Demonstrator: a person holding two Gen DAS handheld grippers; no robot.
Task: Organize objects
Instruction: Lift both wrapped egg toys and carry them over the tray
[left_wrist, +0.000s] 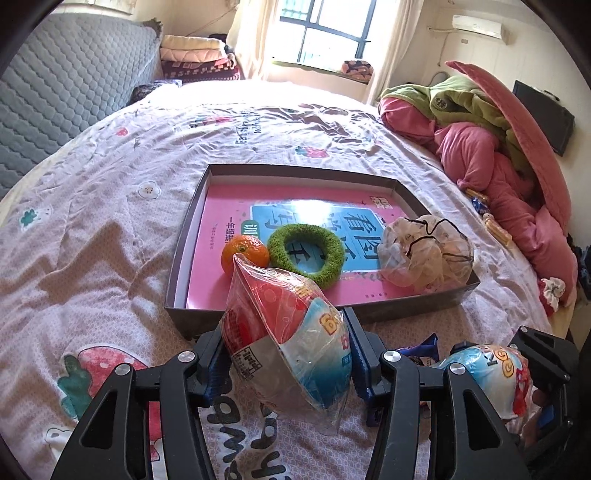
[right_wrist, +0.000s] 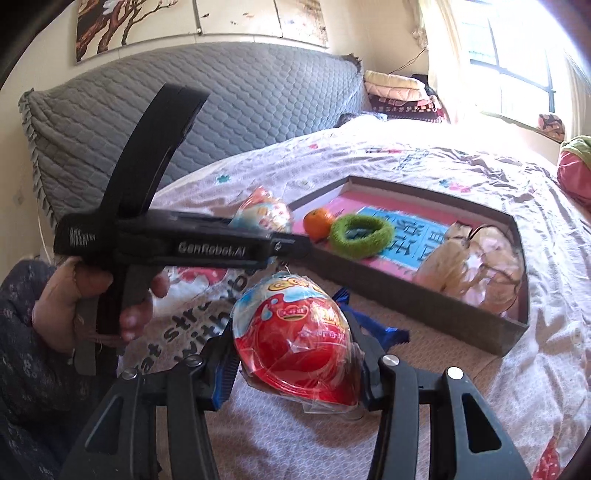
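My left gripper (left_wrist: 286, 356) is shut on a wrapped red, white and blue toy egg (left_wrist: 288, 339), held above the bedspread just before the near wall of a shallow dark box (left_wrist: 317, 314). My right gripper (right_wrist: 295, 363) is shut on a second wrapped toy egg (right_wrist: 299, 339); this egg also shows in the left wrist view (left_wrist: 495, 376) at lower right. The box (right_wrist: 424, 295) holds a pink book (left_wrist: 236, 206), an orange (left_wrist: 245, 254), a green fuzzy ring (left_wrist: 306, 258) and a crumpled clear bag (left_wrist: 428, 254).
A blue wrapper (right_wrist: 373, 328) lies on the bedspread near the box's front wall. Pink and green bedding (left_wrist: 491, 147) is piled at the right. A grey quilted headboard (right_wrist: 184, 107) stands at the far left. Small yellow packets (left_wrist: 496, 225) lie by the pile.
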